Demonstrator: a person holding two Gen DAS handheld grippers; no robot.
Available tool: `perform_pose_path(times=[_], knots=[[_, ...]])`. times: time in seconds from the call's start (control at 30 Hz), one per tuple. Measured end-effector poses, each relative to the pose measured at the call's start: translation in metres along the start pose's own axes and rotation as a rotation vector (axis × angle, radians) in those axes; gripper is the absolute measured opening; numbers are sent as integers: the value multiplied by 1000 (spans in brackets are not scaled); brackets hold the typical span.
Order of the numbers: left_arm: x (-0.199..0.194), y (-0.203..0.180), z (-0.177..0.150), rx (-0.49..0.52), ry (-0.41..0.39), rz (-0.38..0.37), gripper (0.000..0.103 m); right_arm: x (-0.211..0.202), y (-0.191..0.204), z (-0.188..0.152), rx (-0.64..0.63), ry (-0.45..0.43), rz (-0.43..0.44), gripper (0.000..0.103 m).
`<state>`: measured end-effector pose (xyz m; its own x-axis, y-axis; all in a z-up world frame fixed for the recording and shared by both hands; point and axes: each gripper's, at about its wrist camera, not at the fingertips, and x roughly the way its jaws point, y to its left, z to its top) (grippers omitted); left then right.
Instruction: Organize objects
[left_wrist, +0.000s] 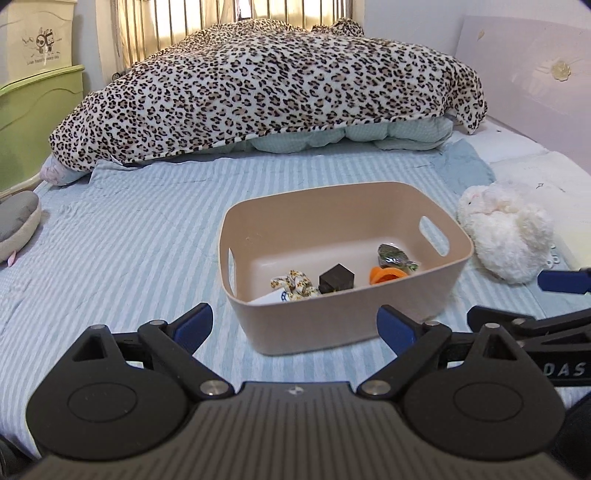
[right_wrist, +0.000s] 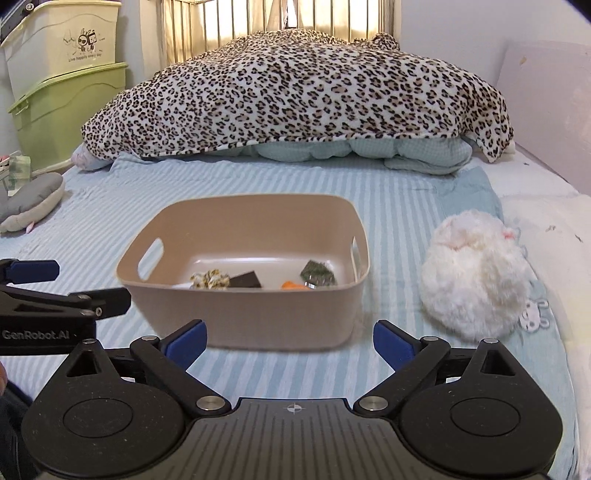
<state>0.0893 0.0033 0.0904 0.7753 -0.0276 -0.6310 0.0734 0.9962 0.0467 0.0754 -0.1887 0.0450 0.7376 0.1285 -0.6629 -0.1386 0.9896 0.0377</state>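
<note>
A beige plastic basket (left_wrist: 332, 314) (right_wrist: 243, 314) with handle slots stands on the striped bed. Inside lie a leopard-print scrunchie (left_wrist: 295, 284) (right_wrist: 208, 278), a small black box (left_wrist: 336, 282) (right_wrist: 245, 279), an orange piece (left_wrist: 386, 275) (right_wrist: 293, 285), a dark green packet (left_wrist: 395, 256) (right_wrist: 317, 273) and something white with blue print (left_wrist: 275, 297). My left gripper (left_wrist: 295, 326) is open and empty, just short of the basket's near wall. My right gripper (right_wrist: 290, 341) is open and empty, near the basket's front. Each gripper shows at the edge of the other's view.
A white fluffy plush (left_wrist: 506, 236) (right_wrist: 476, 277) lies right of the basket. A leopard-print blanket (left_wrist: 258, 92) (right_wrist: 295, 96) is piled over bedding at the back. A grey plush (left_wrist: 16, 225) (right_wrist: 31, 205) lies far left. Green and cream storage bins (right_wrist: 62, 81) stand beside the bed.
</note>
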Motion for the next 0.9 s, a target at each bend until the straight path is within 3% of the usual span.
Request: perform_pose_path(times=[0.2, 0.67, 0.9], knots=[[-29, 0, -21, -18, -26, -16, 96, -24, 6, -22, -1, -4, 14, 99], [-70, 8, -65, -40, 17, -31, 96, -67, 13, -56, 21, -15, 14, 102], [-90, 12, -79, -79, 27, -35, 97, -80, 14, -68, 11, 19, 23, 103]])
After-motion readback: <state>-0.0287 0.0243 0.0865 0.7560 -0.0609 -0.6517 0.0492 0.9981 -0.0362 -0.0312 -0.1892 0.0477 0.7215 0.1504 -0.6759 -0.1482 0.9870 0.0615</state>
